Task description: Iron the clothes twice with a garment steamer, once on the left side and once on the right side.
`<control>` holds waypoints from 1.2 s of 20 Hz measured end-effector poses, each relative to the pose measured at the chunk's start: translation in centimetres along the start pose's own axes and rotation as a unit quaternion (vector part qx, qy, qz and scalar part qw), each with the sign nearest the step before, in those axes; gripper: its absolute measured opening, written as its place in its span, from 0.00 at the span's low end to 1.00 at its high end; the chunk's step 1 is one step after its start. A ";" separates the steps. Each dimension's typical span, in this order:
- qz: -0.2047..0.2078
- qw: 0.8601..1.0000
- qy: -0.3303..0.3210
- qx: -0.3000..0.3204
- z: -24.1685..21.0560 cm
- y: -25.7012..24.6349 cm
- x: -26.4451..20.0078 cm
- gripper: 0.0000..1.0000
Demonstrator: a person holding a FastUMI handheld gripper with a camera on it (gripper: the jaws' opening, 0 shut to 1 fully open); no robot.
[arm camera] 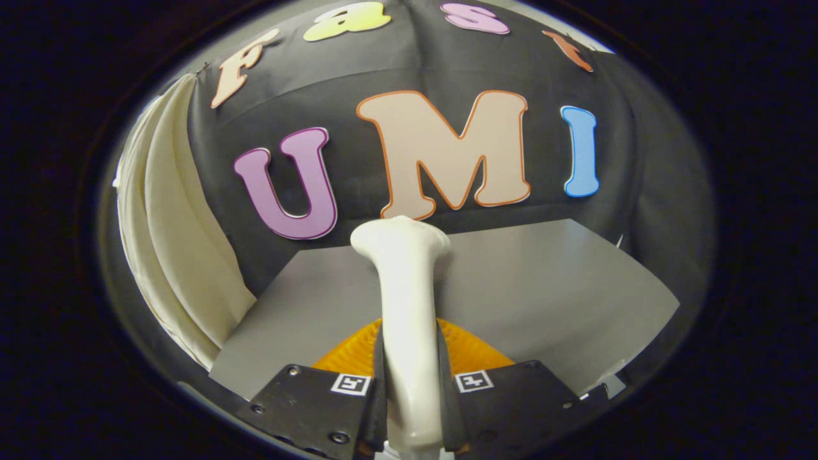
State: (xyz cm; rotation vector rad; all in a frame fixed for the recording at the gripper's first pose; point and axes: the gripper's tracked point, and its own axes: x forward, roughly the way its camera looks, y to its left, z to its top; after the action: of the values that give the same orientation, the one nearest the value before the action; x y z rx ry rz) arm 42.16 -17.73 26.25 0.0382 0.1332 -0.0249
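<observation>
The gripper (411, 409) is clamped on the handle of a garment steamer (406, 300): both fingers (378, 383) press against the handle's sides, one on each flank, with no gap showing between pad and plastic; the cream-white handle runs straight forward between the fingers and rises beyond them to a rounded, widened head that stands above the fingertips; each finger carries a small square marker (351, 383) near its inner edge

Directly under the handle and just ahead of the fingertips lies a ribbed orange base (470, 351), translucent-looking, spreading out to both sides of the handle; whether it is a part of the steamer or a separate stand under it cannot be told

Beneath and beyond the orange base stretches a plain grey table (543, 287), its far edge meeting the booth's black cloth wall (652, 211) well beyond the steamer's head

To the left of the fingers, and well apart from them, hangs a cream-coloured garment (169, 243); it falls in long vertical folds beside the black cloth, and its lower end comes down near the table's left corner; the steamer's head points ahead at the wall, not at the garment, and does not touch it
</observation>
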 end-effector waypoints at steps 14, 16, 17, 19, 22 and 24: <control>0.032 0.992 -0.117 -0.036 0.3 17.0 -15.2 0.32; -0.003 0.988 -0.149 -0.042 0.9 18.9 -17.3 0.32; -0.018 0.986 -0.158 -0.040 1.2 19.8 -18.2 0.32; -0.018 0.986 -0.163 -0.015 1.0 22.7 -19.5 0.32; -0.018 0.985 -0.173 -0.002 0.3 27.0 -21.8 0.32; -0.008 0.983 -0.183 -0.007 -0.2 30.8 -22.9 0.32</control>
State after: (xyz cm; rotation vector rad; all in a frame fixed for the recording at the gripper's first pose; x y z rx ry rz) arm 20.28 13.55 30.20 0.0181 -0.2338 -0.0462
